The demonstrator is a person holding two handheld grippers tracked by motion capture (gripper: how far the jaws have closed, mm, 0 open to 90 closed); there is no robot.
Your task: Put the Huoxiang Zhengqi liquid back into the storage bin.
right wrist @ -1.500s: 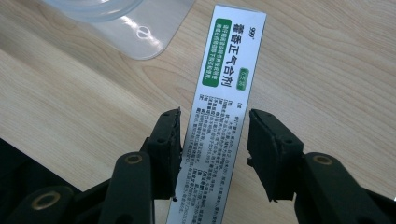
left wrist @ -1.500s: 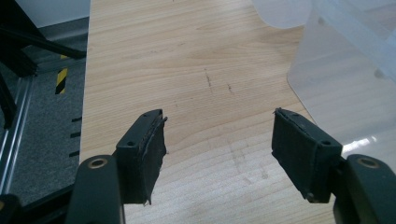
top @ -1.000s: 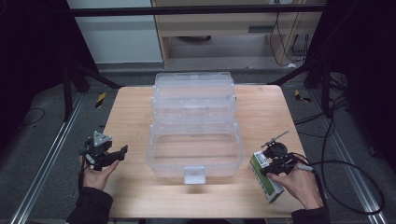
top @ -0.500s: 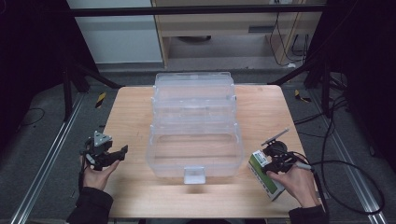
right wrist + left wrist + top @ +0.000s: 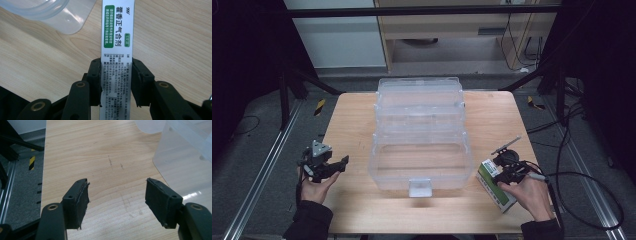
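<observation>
Right tool is pinching a narrow white-and-green printed cardboard box from both sides; its jaws have just been closing, and both pads are now lying against the box's long edges. In the high view the box is lying on the light wooden tabletop, just beside the front right corner of a large clear plastic storage bin, with the right tool sitting over its far end. Left tool is standing spread with nothing between its jaws, hovering over bare wood near the tabletop's left edge, apart from the bin.
</observation>
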